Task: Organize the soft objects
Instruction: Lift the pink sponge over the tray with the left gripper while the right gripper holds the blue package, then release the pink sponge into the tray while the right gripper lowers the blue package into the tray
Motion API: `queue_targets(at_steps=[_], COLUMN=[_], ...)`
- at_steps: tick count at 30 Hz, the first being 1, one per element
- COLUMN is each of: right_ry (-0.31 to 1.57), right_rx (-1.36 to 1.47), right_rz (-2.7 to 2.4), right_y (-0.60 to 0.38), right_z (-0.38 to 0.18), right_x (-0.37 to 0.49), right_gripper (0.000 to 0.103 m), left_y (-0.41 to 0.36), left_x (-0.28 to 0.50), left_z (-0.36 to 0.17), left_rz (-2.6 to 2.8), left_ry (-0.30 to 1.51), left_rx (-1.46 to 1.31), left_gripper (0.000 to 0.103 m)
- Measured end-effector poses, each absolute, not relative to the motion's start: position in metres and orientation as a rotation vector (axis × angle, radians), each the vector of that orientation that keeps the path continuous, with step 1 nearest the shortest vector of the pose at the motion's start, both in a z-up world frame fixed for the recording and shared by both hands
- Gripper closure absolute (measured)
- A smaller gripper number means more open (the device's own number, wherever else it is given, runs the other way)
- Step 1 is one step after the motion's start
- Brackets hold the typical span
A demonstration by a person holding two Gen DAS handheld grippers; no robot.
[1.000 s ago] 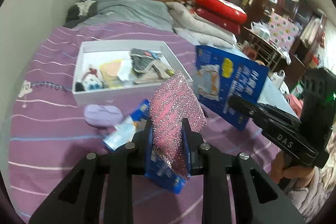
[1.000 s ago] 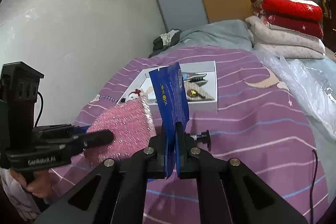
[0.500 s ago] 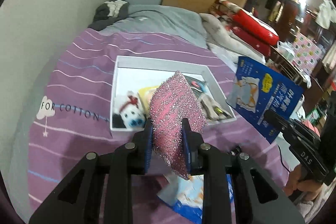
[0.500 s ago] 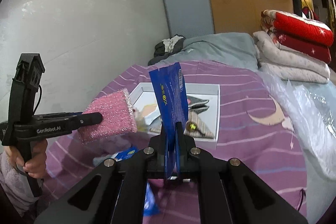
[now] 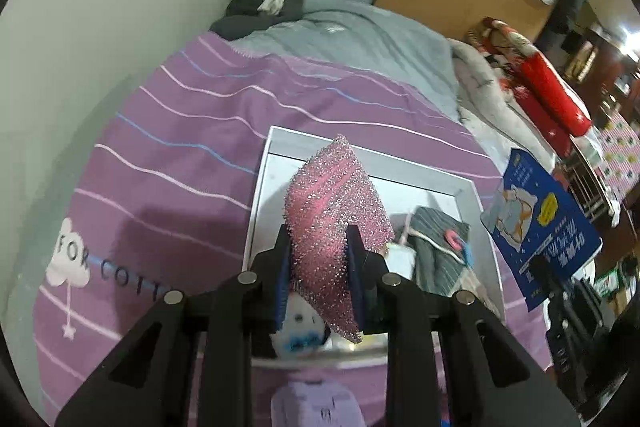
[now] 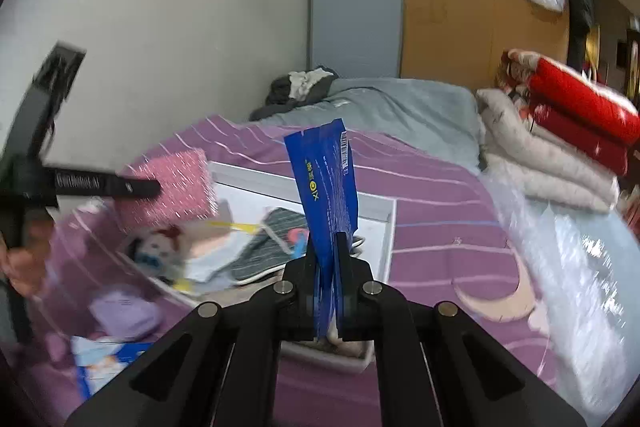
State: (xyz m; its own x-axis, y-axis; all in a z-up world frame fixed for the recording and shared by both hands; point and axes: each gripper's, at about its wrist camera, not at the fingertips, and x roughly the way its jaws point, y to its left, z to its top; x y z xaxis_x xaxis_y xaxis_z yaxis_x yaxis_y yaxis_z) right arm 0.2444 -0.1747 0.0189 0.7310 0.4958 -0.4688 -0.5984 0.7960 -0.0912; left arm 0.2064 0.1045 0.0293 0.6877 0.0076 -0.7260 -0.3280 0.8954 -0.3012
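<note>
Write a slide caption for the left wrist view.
Left gripper holds a pink glitter sponge above the white box of soft items on the purple bedspread.

Pink sponge (image 5: 334, 227) (glittery) — upright, clamped

Glittery pink sponge (image 5: 336, 223), blue packet (image 6: 326, 187), purple striped bedspread (image 5: 180, 131).

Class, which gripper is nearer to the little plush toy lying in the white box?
Left. The left gripper holds the pink sponge directly above the plush toy; the right gripper, gripping the blue packet, is off to its side.
</note>
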Motion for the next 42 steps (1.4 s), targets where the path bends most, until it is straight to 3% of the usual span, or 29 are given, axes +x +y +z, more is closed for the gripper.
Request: queue_targets(at_steps=[14, 18, 20, 21, 22, 24, 25, 31, 39, 42], right_ry=[0.510, 0.542, 0.555, 0.568, 0.576, 0.573, 0.566, 0.542, 0.518, 0.470], right_rx=[-0.447, -0.445, -0.457, -0.448, -0.426, -0.384, -0.367, -0.331, -0.296, -0.247], right_rz=[0.566, 0.582, 0.591, 0.601, 0.613, 0.610, 0.603, 0.620, 0.690, 0.738], right_y=[-0.143, -0.146, -0.148, -0.151, -0.155, -0.164, -0.168, -0.179, -0.175, -0.179], right_z=[-0.035, -0.036, -0.035, -0.034, -0.033, -0.030, -0.028, -0.014, 0.000, 0.007], right_x=[0.290, 0.296, 0.293, 0.292, 0.290, 0.285, 0.282, 0.260, 0.235, 0.218], right_gripper=[0.099, 0.098, 0.093, 0.084, 0.068, 0.047, 0.041, 0.033, 0.031, 0.022], left_y=[0.114, 0.116, 0.112, 0.109, 0.106, 0.097, 0.094, 0.078, 0.057, 0.046], left_x=[0.252, 0.245, 0.243, 0.240, 0.237, 0.230, 0.228, 0.211, 0.183, 0.162], left_z=[-0.009, -0.010, -0.007, -0.005, -0.002, 0.005, 0.007, 0.016, 0.033, 0.043], left_rz=[0.285, 0.299, 0.274, 0.264, 0.265, 0.276, 0.278, 0.255, 0.275, 0.298], left_ry=[0.916, 0.924, 0.923, 0.919, 0.912, 0.890, 0.885, 0.868, 0.791, 0.704], left_rx=[-0.465, -0.523, -0.535, -0.528, -0.513, -0.456, -0.434, -0.350, -0.201, -0.125], left_gripper=[0.074, 0.061, 0.049, 0.041, 0.039, 0.038, 0.038, 0.038, 0.038, 0.038])
